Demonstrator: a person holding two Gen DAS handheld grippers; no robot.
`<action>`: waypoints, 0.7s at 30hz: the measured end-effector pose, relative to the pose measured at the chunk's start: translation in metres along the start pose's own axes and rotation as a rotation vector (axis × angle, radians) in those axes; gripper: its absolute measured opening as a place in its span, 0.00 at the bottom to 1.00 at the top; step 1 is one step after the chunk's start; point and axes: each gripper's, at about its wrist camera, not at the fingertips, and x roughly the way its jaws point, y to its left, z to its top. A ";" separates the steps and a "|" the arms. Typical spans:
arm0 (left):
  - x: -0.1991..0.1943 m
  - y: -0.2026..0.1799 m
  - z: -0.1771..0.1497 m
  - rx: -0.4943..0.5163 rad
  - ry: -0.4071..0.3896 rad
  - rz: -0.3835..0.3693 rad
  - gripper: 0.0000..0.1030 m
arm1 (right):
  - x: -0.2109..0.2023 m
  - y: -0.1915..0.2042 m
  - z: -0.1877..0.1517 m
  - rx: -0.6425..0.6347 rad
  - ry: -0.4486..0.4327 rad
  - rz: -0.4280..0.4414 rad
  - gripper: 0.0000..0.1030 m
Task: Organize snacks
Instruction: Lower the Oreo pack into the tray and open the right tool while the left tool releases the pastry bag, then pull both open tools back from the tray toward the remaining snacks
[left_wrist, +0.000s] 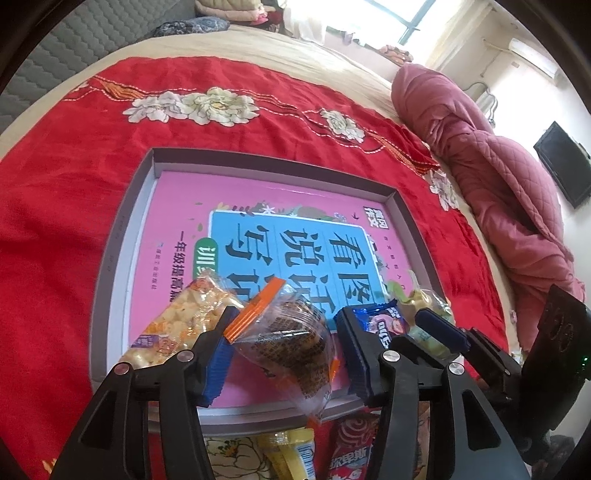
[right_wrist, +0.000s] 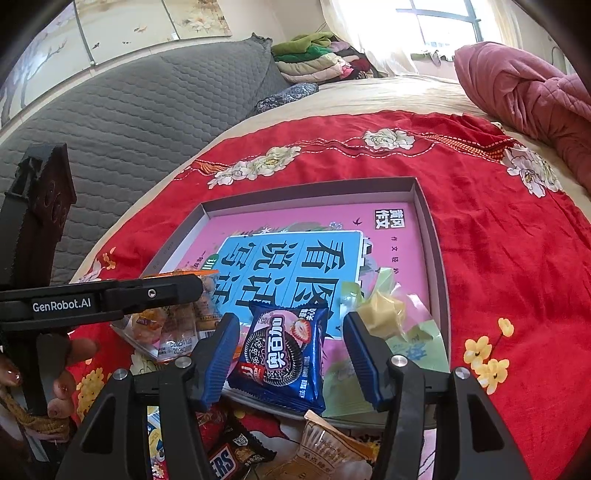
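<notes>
1. Four snack packets lie in the shallow grey tray (left_wrist: 110, 251), all crowded at its near edge, the six o'clock side in both wrist views: a clear packet of pale puffed pieces (left_wrist: 177, 325), a clear packet with orange ends and a dark brown snack (left_wrist: 288, 332), a blue cookie packet (right_wrist: 284, 350), and a pale green packet with a yellow sweet (right_wrist: 384, 314).
2. The tray's floor is covered by one pink book (left_wrist: 258, 192) with a blue title panel; the four packets rest on it.
3. The left claw (left_wrist: 284, 354) stands apart around the orange-ended packet. Its blue pads (left_wrist: 218, 365) do not press on the packet, which sits between them leaning on the tray's near rim.
4. The right claw (right_wrist: 288, 358) is spread over the blue cookie packet, with a clear gap on each side between its pads (right_wrist: 221, 354) and the wrapper; it grips nothing.
5. Outside the tray, at six o'clock below its rim, more snacks lie loose: a yellow wrapper (left_wrist: 295, 454) and a red one (left_wrist: 351, 450) in the left view, a dark chocolate bar (right_wrist: 232, 454) and a beige packet (right_wrist: 332, 446) in the right view.
6. The tray sits on one red flowered cloth (left_wrist: 55, 229) spread on a bed.
7. A pink quilt (left_wrist: 498, 177) is bunched at three o'clock of the tray in the left view.
8. Folded clothes (right_wrist: 317, 59) are stacked at twelve o'clock in the right view.
</notes>
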 end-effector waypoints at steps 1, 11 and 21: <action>-0.001 0.001 0.000 0.000 -0.003 0.005 0.55 | 0.000 0.000 0.000 -0.001 -0.001 0.000 0.56; -0.013 0.007 0.005 -0.004 -0.029 0.023 0.59 | -0.002 -0.002 0.001 0.009 -0.012 0.002 0.59; -0.025 0.006 0.000 0.022 -0.039 0.037 0.60 | -0.006 -0.003 0.004 0.017 -0.026 0.005 0.64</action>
